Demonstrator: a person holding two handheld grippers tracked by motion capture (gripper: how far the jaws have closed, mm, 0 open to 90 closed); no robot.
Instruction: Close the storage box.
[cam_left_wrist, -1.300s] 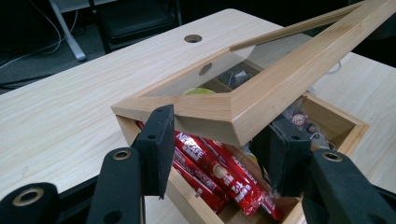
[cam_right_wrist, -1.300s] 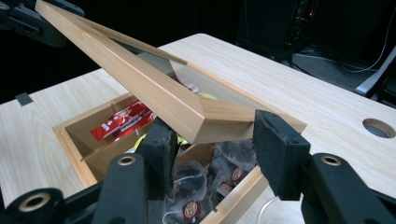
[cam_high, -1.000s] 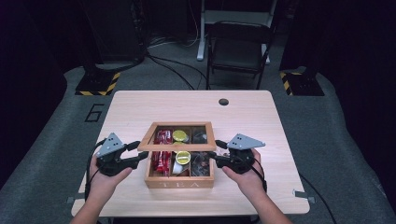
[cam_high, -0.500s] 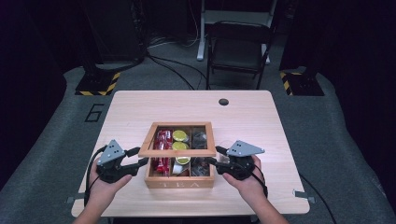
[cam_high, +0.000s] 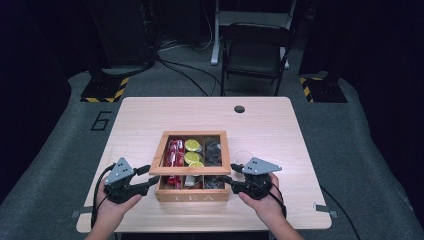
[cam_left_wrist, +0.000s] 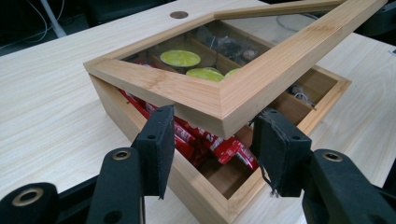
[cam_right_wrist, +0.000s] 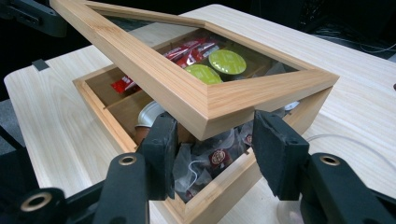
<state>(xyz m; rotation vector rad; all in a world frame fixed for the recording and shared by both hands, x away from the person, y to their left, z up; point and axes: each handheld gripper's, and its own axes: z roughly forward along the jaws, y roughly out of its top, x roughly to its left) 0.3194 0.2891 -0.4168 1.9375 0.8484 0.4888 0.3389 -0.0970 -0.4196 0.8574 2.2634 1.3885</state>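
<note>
Left gripper (cam_high: 150, 176) & right gripper (cam_high: 226, 178) each pinch a front corner of the lid (cam_left_wrist: 210, 95), held tilted above tea box (cam_high: 192, 194) nr table's (cam_high: 150, 115) front edge.

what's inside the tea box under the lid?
Under the tilted glass-paned lid the tea box holds red sachets, green-topped capsules, bagged teas and a silver capsule. The lid's frame hides other parts.

Smooth matt pale wood forms the box (cam_left_wrist: 140, 116), its clear-paned lid (cam_left_wrist: 233, 88) and the bench (cam_left_wrist: 46, 93); the sachets (cam_left_wrist: 210, 140) are glossy.
</note>
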